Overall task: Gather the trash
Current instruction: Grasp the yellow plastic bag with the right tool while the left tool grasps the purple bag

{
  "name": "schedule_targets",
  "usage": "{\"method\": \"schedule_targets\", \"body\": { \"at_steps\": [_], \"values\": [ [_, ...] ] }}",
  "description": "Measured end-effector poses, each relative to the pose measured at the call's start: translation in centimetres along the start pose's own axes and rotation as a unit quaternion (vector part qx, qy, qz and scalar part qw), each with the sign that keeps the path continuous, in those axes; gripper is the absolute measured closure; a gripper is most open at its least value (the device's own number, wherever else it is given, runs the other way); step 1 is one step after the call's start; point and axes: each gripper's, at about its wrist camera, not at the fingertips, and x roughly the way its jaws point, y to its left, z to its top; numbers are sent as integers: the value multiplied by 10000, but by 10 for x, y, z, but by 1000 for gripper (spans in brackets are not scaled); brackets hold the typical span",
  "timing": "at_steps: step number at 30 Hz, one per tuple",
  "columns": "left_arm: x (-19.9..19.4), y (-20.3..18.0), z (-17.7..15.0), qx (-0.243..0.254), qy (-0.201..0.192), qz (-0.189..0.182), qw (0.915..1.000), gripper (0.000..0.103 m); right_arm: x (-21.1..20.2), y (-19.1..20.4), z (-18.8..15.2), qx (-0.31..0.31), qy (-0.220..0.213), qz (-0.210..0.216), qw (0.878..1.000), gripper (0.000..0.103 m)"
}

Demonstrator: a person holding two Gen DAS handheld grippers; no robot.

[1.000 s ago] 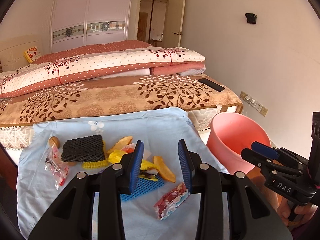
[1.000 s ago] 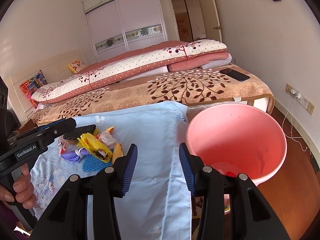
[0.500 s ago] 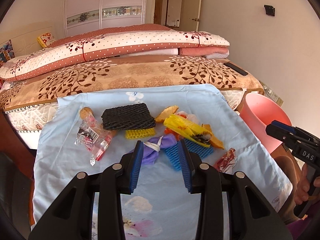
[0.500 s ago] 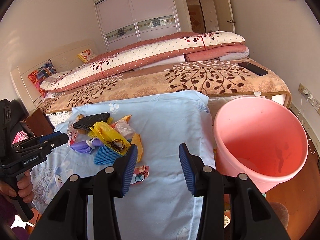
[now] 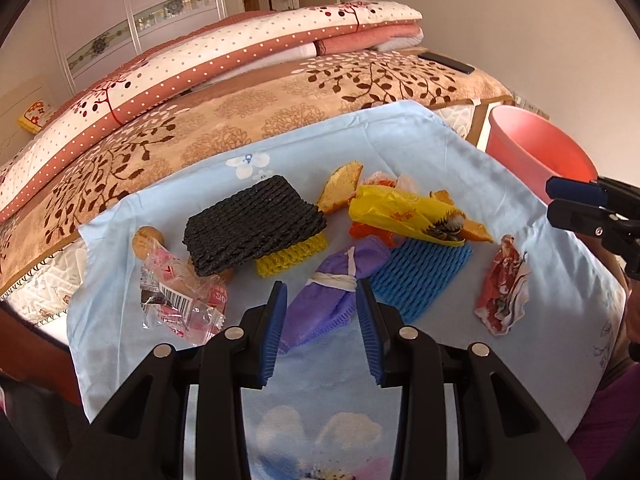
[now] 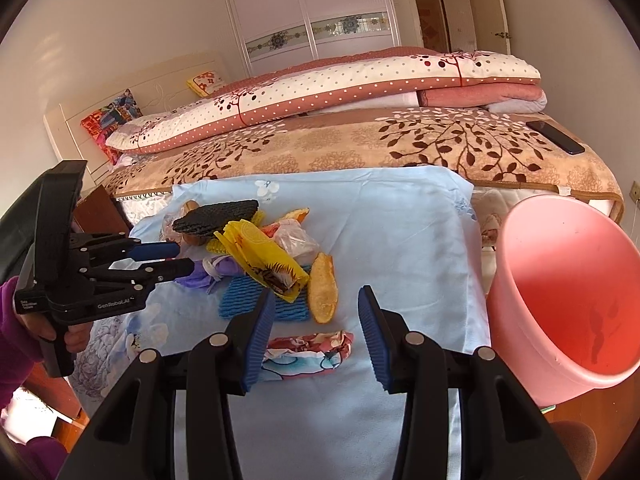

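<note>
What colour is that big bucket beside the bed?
Pink; the bucket shows best in the right wrist view.

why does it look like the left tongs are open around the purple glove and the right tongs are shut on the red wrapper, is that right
Not quite: the right tongs are open too, with the red wrapper lying between the fingers, as the right wrist view shows. The left tongs are open around the purple glove.

The left gripper [image 5: 322, 326] has swung away from the pink bin [image 5: 536, 148] and pushed in low over the trash pile, its spread jaws now bracketing the purple glove [image 5: 336, 292]. The right gripper [image 6: 316, 334] has dropped in too, the crumpled red wrapper [image 6: 310, 352] now between its open fingers.
</note>
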Motion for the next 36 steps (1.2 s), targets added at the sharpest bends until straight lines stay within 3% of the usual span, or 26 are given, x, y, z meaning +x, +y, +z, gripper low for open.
{"method": "schedule_targets", "body": {
  "at_steps": [10,15,23,36],
  "values": [
    [20,16,-5,-4,223,-535,9983,67,28,16,18,-174,305,562,9978,60],
    [16,19,-10,-73,138,-596,9981,67,46,28,26,-419,410,549,9968,58],
    [11,24,-17,-105,56,-546,9984,84,70,41,32,-745,567,504,9943,53],
    [-17,30,-29,-758,-142,-845,9934,84,96,39,34,-842,807,222,9929,55]
  ]
}}
